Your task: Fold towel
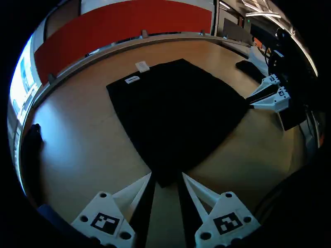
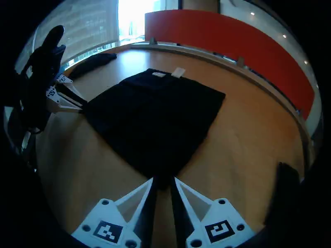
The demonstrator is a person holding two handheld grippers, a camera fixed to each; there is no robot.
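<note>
Lying flat: the black towel (image 1: 173, 111) was spread on the wooden table (image 1: 82, 136).
Left gripper (image 1: 167, 177): one towel corner sat in the gap between its fingers, the towel's diagonal running straight ahead; whether they pressed it could not be told.
Right gripper (image 2: 164, 180): the neighbouring towel corner sat in its narrower gap; the clamp was likewise unclear.
Nearness: both stood equally at the towel, with its opposite edge far ahead.

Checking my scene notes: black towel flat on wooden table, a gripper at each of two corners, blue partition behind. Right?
No: the partition is red, not blue; the left gripper view shows it. Rest stands: black towel flat on the wooden table, left gripper and right gripper each at a corner.
</note>
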